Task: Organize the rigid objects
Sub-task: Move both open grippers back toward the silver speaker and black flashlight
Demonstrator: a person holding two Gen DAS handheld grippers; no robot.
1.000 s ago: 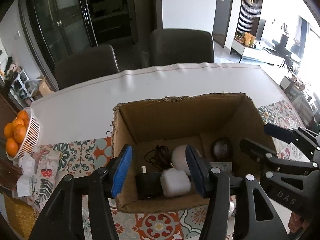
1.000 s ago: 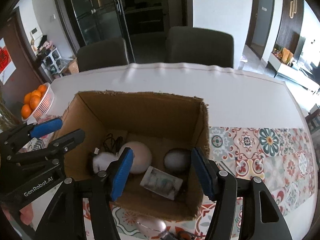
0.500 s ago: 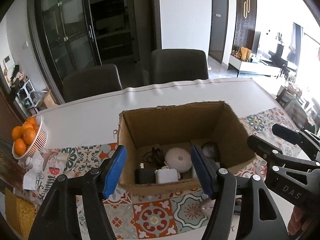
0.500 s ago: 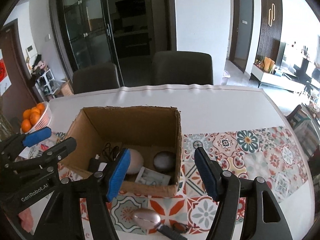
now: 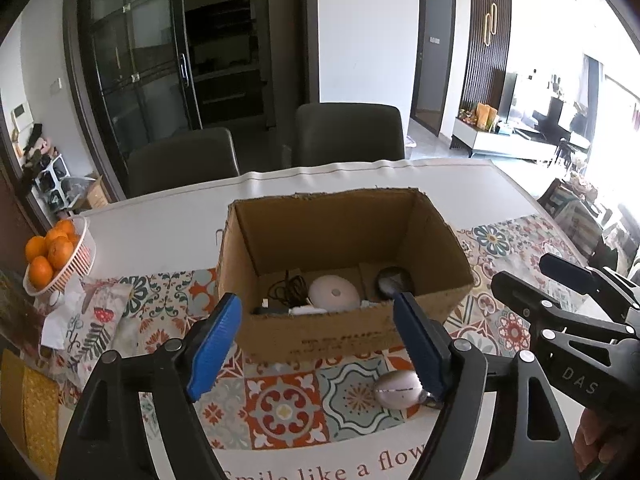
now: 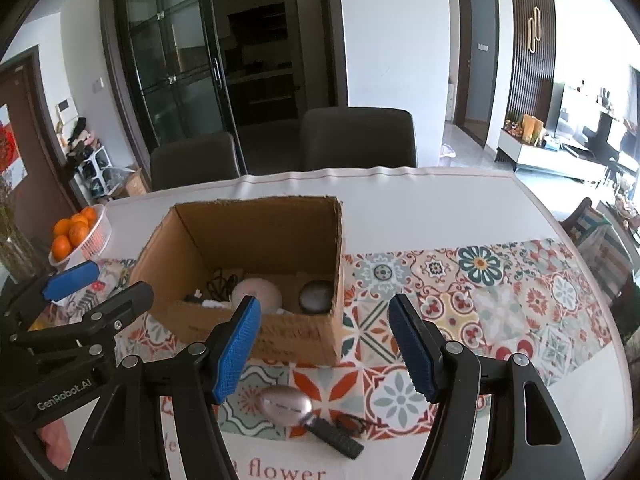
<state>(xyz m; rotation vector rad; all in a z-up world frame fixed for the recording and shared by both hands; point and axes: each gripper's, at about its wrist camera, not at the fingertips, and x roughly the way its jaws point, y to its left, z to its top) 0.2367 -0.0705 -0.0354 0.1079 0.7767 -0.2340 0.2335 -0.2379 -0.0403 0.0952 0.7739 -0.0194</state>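
Observation:
An open cardboard box (image 5: 344, 336) (image 6: 280, 336) stands on the patterned table runner. Inside lie a white round device (image 5: 333, 298) (image 6: 258, 292), a dark round object (image 5: 394, 279) (image 6: 316, 297), a black cable (image 5: 286, 290) and a white adapter. A silver oval object (image 5: 398, 389) (image 6: 285, 400) lies on the runner in front of the box, with a black stick-shaped item (image 6: 334, 437) beside it. My left gripper (image 5: 320, 344) is open and empty, near the box's front. My right gripper (image 6: 324, 344) is open and empty, above the silver object.
A white basket of oranges (image 5: 56, 256) (image 6: 78, 232) stands at the left edge. A folded patterned cloth (image 5: 86, 320) lies near it. Two dark chairs (image 5: 348, 136) stand behind the table. The table edge runs close to the grippers.
Both grippers have pulled back and up from over the box toward the table's near edge. The silver oval object has come into view. Both stay open.

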